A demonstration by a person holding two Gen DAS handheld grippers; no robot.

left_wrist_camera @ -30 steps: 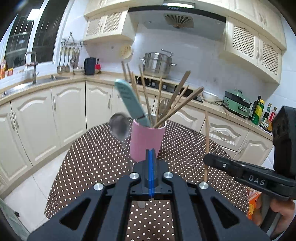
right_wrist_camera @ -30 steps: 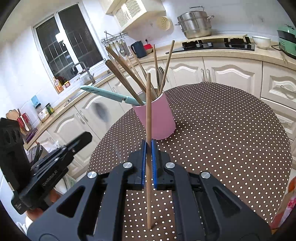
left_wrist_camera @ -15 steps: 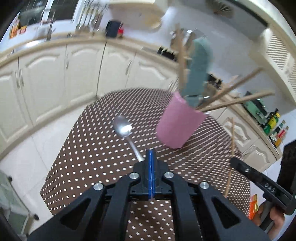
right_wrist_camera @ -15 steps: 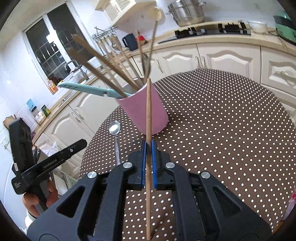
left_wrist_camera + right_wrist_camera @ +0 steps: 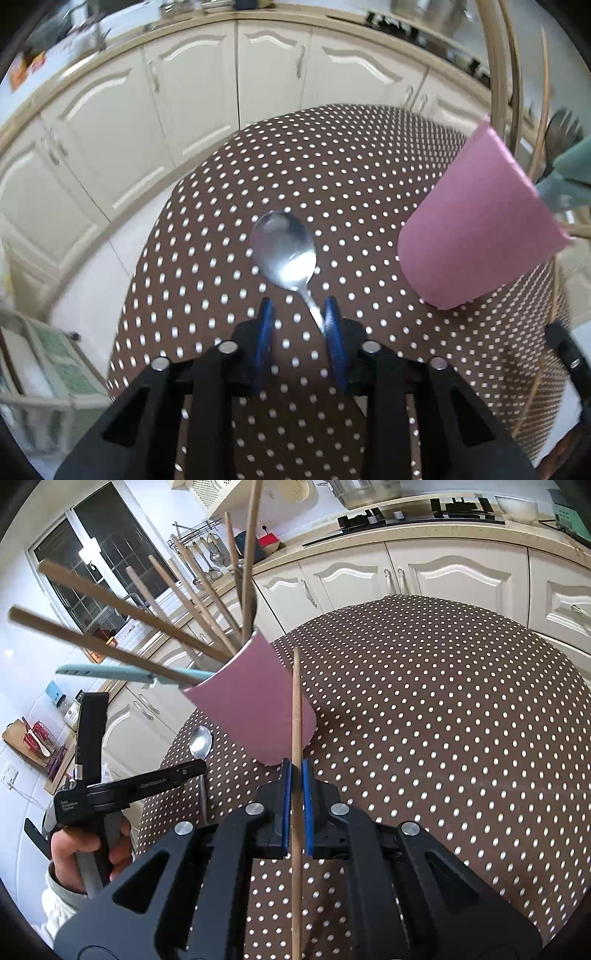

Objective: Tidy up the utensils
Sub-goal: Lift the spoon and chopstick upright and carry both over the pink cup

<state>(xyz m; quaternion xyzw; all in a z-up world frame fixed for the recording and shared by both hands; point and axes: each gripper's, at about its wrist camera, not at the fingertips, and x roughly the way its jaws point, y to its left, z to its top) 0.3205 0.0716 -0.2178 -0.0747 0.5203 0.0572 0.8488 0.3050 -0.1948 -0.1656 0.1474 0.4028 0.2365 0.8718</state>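
Note:
A steel spoon (image 5: 286,253) (image 5: 201,744) lies on the brown dotted tablecloth (image 5: 221,177), left of the pink cup (image 5: 472,236) (image 5: 255,709). My left gripper (image 5: 298,310) points down over the spoon's handle. Its jaws are opening, and the thin handle runs between them, close to the right pad. My right gripper (image 5: 294,771) is shut on a wooden chopstick (image 5: 295,701) that stands upright in front of the cup. Several wooden chopsticks and a teal-handled knife (image 5: 110,672) stick out of the cup.
The round table's edge (image 5: 147,258) drops to a white floor on the left. Cream cabinets (image 5: 192,81) and a counter with a hob (image 5: 424,513) curve behind. A hand (image 5: 74,849) holds the left gripper beside the table.
The left gripper tilted down toward the cloth and its jaws parted; the spoon now lies on the table. The right gripper moved nearer the cup, still holding the chopstick.

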